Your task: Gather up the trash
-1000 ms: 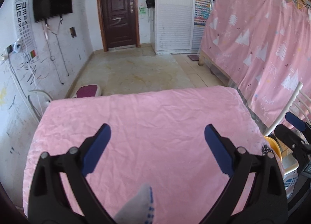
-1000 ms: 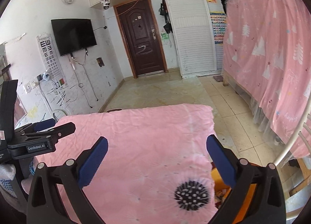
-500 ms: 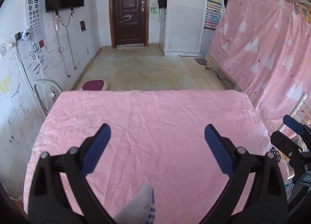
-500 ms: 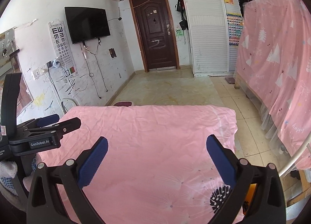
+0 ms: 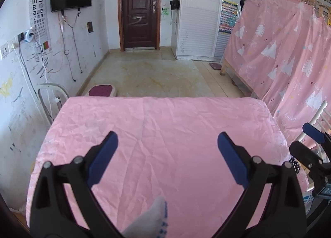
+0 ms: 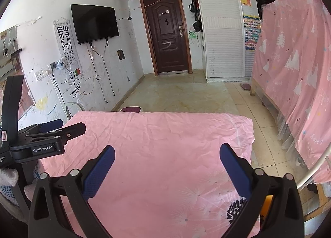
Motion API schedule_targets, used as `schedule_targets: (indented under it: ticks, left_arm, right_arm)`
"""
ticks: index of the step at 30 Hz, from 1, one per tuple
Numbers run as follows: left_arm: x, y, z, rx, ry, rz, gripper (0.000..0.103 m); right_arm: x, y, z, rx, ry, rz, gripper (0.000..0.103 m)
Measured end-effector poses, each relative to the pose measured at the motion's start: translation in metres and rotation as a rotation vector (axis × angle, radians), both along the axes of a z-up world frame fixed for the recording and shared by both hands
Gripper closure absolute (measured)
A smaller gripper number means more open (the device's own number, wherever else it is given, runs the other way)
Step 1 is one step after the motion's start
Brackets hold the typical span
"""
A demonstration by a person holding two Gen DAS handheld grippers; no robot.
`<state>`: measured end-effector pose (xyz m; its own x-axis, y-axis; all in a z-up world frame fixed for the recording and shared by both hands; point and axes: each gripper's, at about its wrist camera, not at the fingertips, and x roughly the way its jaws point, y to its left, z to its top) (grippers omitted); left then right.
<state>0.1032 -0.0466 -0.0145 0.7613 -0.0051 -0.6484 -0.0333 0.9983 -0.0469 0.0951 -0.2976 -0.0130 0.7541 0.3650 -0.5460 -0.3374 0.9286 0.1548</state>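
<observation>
A table under a wrinkled pink cloth point(image 5: 165, 134) fills both views; it also shows in the right wrist view point(image 6: 165, 145). I see no trash on it. My left gripper point(image 5: 167, 155) is open and empty above the near part of the cloth. A grey gloved fingertip point(image 5: 153, 221) shows below it. My right gripper point(image 6: 167, 167) is open and empty over the cloth's right part. The left gripper shows at the left edge of the right wrist view point(image 6: 51, 136), and the right gripper at the right edge of the left wrist view point(image 5: 310, 151).
An orange object point(image 6: 266, 205) sits below the table's right corner. A white chair point(image 5: 51, 101) stands at the table's far left, a purple stool point(image 5: 101, 91) behind it. A pink curtained bed frame point(image 5: 279, 62) runs along the right. Tiled floor point(image 5: 161, 76) leads to a dark door.
Both cameras have tilted upward and drawn back a little, so more of the room and less of the near cloth shows. Both grippers stay open and empty.
</observation>
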Motion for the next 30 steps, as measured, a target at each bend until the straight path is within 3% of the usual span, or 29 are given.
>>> schedule_targets:
  ticks: [30]
  left_arm:
    - [-0.0012, 0.0027, 0.0023, -0.001, -0.003, 0.006, 0.010]
  right_arm:
    - [0.0003, 0.0025, 0.0022, -0.012, -0.003, 0.005, 0.011]
